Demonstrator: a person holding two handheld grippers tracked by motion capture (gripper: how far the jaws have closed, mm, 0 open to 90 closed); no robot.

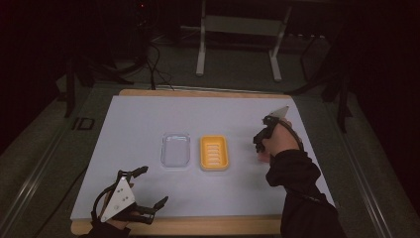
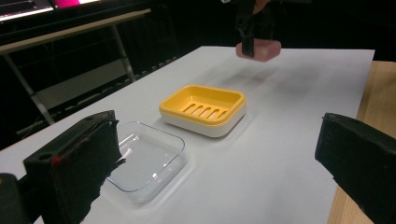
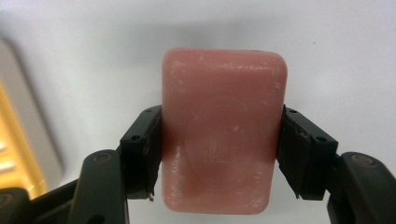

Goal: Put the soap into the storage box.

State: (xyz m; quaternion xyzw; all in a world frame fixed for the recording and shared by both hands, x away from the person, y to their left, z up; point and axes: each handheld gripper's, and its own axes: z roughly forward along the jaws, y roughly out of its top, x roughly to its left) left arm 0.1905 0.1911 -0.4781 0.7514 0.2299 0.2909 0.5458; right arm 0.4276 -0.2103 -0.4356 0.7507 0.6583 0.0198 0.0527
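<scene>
Pink soap bar (image 3: 223, 140) pinched across its long sides in right gripper (image 3: 223, 158) jaws, above white table (image 1: 148, 119) beside yellow soap dish (image 1: 214, 152). Probably stiff, light, slippery: firm mid-bar hold. Left gripper (image 1: 148, 191) wide open, empty.

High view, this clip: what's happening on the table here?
A person works with a gripper in each hand. The right gripper is shut on a pink soap bar, held off the white table to the right of the yellow soap dish. A clear lid lies beside the dish. The left gripper rests open near the table's front edge.
</scene>
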